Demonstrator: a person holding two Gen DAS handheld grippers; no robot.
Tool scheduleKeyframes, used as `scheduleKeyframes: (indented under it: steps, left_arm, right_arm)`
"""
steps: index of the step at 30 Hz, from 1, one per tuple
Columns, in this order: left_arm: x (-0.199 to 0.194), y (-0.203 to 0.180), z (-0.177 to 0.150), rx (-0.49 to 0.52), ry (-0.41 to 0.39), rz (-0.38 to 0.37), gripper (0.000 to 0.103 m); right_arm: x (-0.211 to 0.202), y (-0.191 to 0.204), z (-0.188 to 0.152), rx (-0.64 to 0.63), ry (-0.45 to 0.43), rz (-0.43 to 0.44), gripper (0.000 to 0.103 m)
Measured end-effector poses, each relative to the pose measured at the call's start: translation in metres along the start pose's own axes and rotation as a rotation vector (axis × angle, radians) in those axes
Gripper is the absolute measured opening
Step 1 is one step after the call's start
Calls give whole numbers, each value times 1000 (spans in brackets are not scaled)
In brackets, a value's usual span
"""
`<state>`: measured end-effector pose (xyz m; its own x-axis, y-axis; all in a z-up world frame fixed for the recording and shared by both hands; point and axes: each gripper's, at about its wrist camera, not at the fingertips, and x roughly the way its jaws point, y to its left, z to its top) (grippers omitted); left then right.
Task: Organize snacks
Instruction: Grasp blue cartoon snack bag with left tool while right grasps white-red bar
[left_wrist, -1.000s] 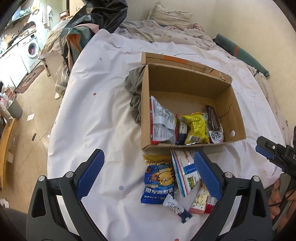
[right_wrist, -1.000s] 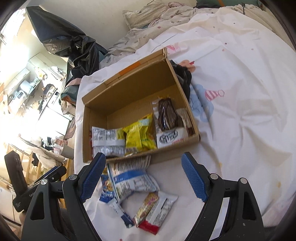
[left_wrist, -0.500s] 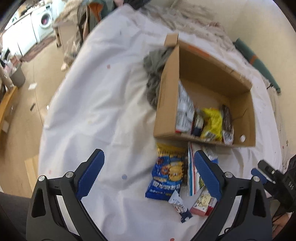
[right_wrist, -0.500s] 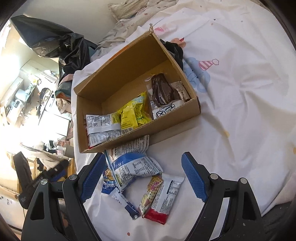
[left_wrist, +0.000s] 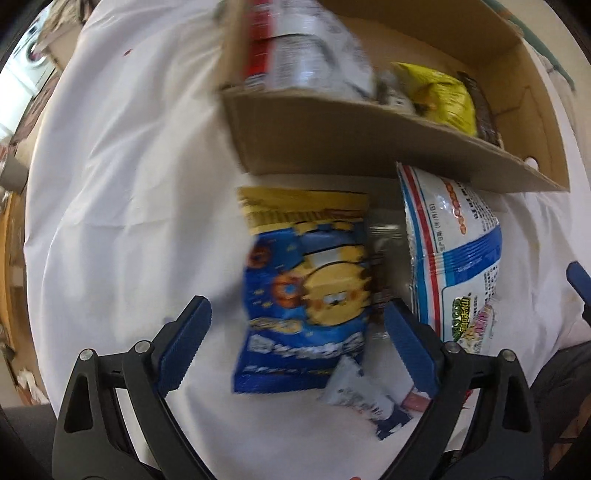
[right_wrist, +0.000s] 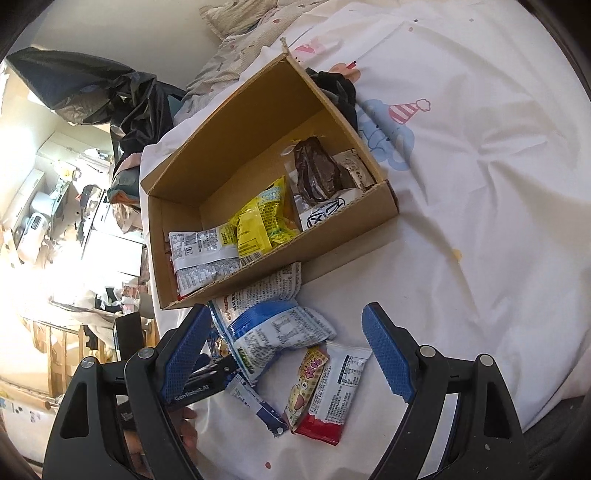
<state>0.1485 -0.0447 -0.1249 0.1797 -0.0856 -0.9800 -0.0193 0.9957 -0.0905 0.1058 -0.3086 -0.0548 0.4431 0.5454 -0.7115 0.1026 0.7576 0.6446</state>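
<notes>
Lowered left tongs (left_wrist: 297, 334) straddle glossy crinkled blue packet (left_wrist: 306, 295).

White bedsheet (right_wrist: 480, 155) over the bed, printed with small dots and a cartoon figure in a striped party hat (right_wrist: 408, 109). Dark crumpled cloth (right_wrist: 341, 94) against the far outer wall of the box. Black plastic bag (right_wrist: 107, 92) heaped at bed's edge. Pillow (right_wrist: 236, 14) near wall. Washing machine (left_wrist: 27, 55) beyond, blurred.

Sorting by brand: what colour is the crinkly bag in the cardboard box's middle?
Yellow crinkly bag, clearest in the right wrist view.
</notes>
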Motion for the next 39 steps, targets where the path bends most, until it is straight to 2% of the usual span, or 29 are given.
scheduleKeyframes:
  steps: [4, 5, 6, 7, 9, 14, 17, 20, 26, 31, 33, 35, 39]
  left_arm:
    - [7, -13, -1, 45, 2, 19, 93]
    - [10, -15, -2, 53, 2, 32, 87]
    - [11, -16, -2, 59, 4, 38, 75]
    - [13, -17, -2, 68, 10, 56, 71]
    - [12, -16, -3, 64, 0, 76, 55]
    - [-2, -2, -7, 3, -1, 46, 43]
    - [-18, 9, -12, -38, -3, 16, 42]
    - [-44, 23, -17, -78, -31, -30, 42]
    - [-80, 30, -38, -50, -123, 25, 42]
    - [-87, 26, -45, -40, -155, 8, 42]
    - [-87, 31, -44, -50, -162, -1, 42]
    - [-86, 31, -42, -61, -158, -16, 42]
    - [-80, 26, -37, -77, -136, -50, 42]
  right_arm:
    - [2, -2, -1, 9, 7, -9, 86]
    - [3, -3, -1, 10, 9, -11, 86]
    - [3, -3, -1, 10, 12, -14, 86]
    - [3, -3, -1, 10, 15, -16, 86]
    - [4, -4, -2, 9, 20, -19, 86]
    - [5, -5, -3, 4, 22, -30, 86]
    - [6, -5, -5, -1, 39, -35, 86]
    - [14, -6, -11, -6, 94, -48, 86]
    - [41, -7, -37, -18, 240, -92, 86]
    - [57, -2, -52, -83, 248, -208, 85]
    - [61, -4, -55, -106, 259, -276, 63]
    - [66, -9, -58, -116, 283, -318, 60]
    - [77, -5, -59, -142, 286, -337, 63]
